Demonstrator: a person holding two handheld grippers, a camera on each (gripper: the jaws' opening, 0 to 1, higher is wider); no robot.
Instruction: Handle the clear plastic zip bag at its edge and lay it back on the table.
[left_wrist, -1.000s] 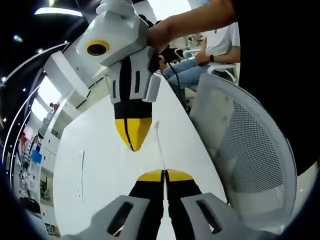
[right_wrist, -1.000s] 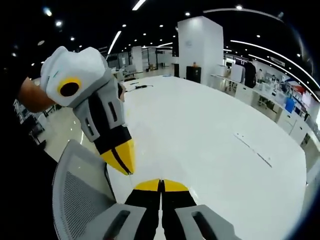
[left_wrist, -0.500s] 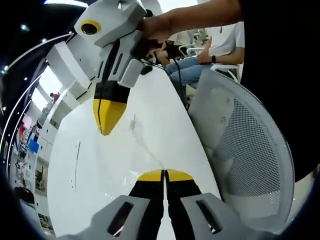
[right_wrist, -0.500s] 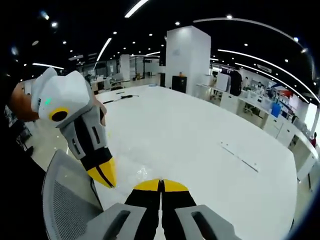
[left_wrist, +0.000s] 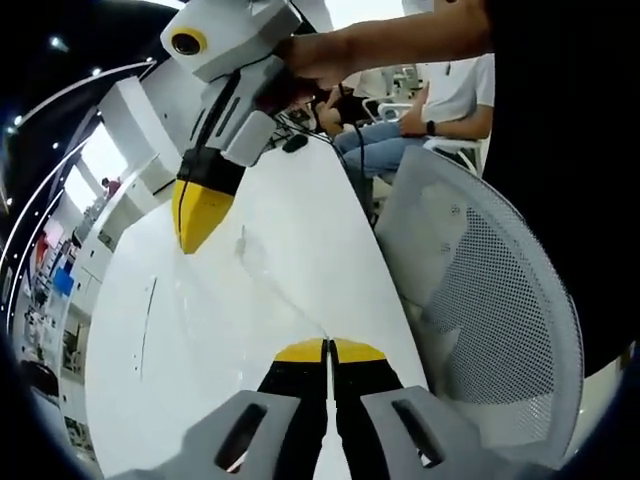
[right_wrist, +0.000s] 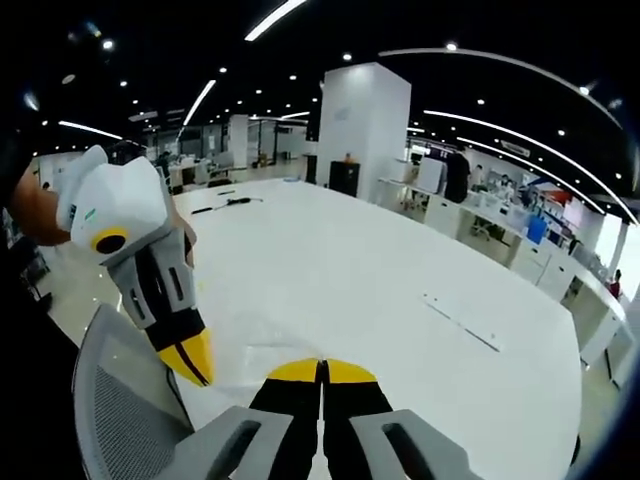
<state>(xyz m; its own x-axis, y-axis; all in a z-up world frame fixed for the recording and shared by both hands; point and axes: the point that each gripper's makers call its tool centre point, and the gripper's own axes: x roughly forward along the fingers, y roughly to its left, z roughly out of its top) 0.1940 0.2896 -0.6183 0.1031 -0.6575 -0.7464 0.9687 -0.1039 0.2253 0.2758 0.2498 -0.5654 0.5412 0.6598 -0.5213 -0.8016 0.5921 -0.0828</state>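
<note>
over the white surface (left_wrist: 300, 200) a clear plastic zip bag (left_wrist: 262, 275) stretches between both tools, barely visible. left tool (left_wrist: 328, 349) is pressed together on one edge near the mesh chair (left_wrist: 480, 300); right tool (left_wrist: 197, 215), tips together, pinches the far edge, held by a hand (left_wrist: 305, 65).

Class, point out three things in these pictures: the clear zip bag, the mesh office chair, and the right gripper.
clear zip bag (left_wrist: 262, 275), left gripper view, on its stretched edge.
mesh office chair (left_wrist: 490, 300), left gripper view, on the mesh backrest.
right gripper (left_wrist: 197, 215), left gripper view, on its yellow tips.
</note>
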